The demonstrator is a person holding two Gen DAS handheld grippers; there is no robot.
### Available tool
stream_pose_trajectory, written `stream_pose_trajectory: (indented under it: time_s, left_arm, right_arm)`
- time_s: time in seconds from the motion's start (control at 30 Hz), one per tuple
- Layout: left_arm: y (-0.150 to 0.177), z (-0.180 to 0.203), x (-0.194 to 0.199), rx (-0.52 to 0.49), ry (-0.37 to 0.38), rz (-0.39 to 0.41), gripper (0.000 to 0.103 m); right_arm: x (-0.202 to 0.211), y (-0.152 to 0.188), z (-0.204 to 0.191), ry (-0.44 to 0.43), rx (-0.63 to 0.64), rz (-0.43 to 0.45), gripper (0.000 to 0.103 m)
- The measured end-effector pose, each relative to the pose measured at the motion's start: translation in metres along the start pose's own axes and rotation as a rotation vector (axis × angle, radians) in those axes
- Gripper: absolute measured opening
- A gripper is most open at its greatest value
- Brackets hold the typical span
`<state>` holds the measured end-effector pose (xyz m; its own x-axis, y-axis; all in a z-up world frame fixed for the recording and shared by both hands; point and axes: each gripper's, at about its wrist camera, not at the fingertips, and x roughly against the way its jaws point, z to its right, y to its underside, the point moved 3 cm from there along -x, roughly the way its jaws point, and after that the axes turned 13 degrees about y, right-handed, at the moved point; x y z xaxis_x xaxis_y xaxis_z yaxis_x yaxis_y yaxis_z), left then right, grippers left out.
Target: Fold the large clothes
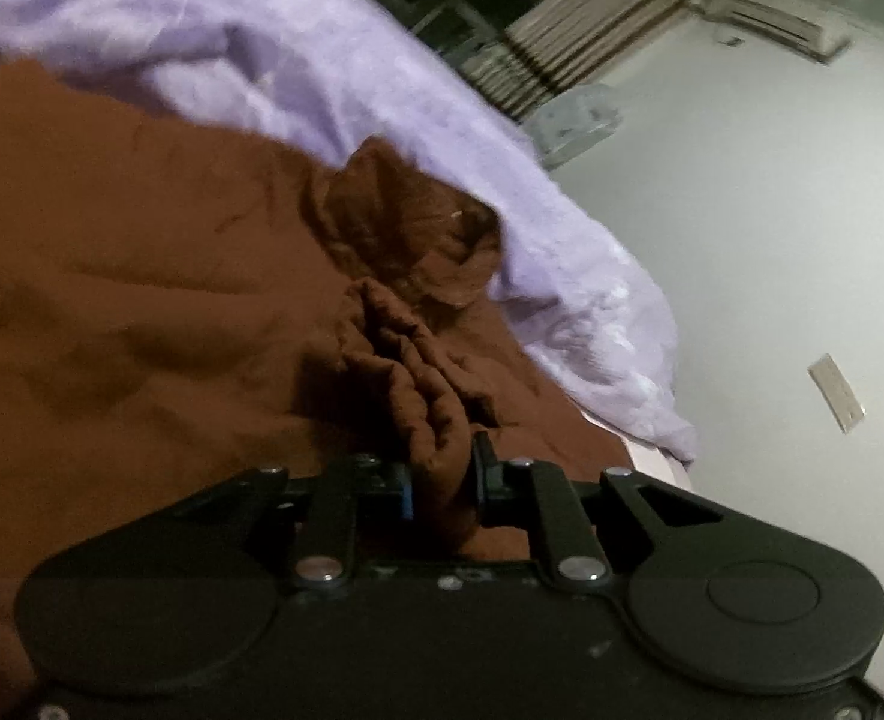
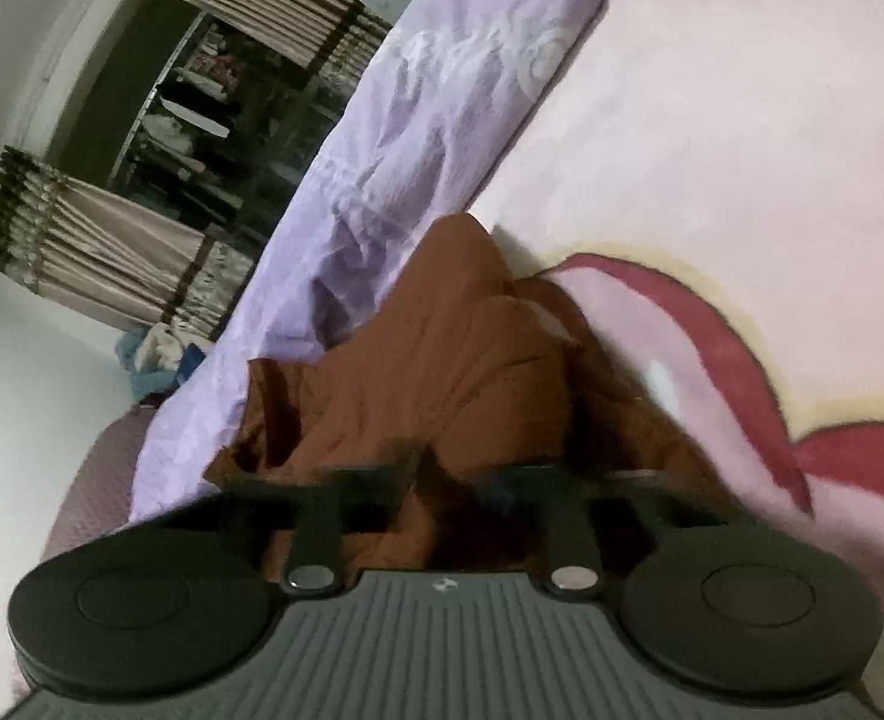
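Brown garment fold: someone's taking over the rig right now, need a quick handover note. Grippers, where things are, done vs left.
Left gripper: shut on a bunched pleat of the brown garment.
Right gripper: shut on another bunch of the same garment; its view is blurred, so the exact pinch point is unclear.
Layout: the garment lies crumpled on the bed, against the lilac sheet and over the pink blanket.
Done: both grips taken.
Left: no neat fold shows yet. Likely next is to lift, spread the cloth flat, then fold.
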<state>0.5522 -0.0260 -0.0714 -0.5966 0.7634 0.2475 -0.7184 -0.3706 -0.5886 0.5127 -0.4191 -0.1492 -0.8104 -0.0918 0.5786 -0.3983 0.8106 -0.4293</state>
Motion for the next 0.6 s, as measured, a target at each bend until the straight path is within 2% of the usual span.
stream_pose_trajectory:
  time_s: [0.13,0.2,0.3,0.33,0.4,0.47,0.5,0.6]
  left_arm:
    - [0.015,0.011,0.021,-0.077,-0.008,-0.011,0.015]
    - [0.023,0.002,0.014,-0.108,-0.049,-0.037,0.015]
    - [0.036,-0.02,-0.005,-0.094,-0.111,-0.101,0.018]
    - [0.039,-0.024,-0.007,-0.095,-0.121,-0.107,0.025]
    - [0.039,-0.026,-0.005,-0.11,-0.109,-0.099,0.031]
    - [0.034,-0.022,0.002,-0.135,-0.122,-0.096,0.046]
    - [0.031,-0.018,0.009,-0.164,-0.155,-0.09,0.054]
    - [0.021,-0.006,0.031,-0.265,-0.224,-0.055,0.057]
  right_arm:
    - [0.023,0.001,0.001,0.0,0.056,0.088,0.007]
    - [0.018,0.008,0.006,0.047,0.09,0.071,0.008]
    - [0.005,0.011,0.021,0.115,0.088,0.039,0.009]
    - [0.004,0.011,0.024,0.117,0.088,0.032,0.009]
    - [0.008,0.01,0.024,0.113,0.125,0.034,0.012]
    - [0.019,0.01,0.015,0.148,0.201,0.042,0.018]
    - [0.025,0.01,0.011,0.168,0.236,0.045,0.023]
    - [0.051,0.012,-0.002,0.23,0.333,0.07,0.027]
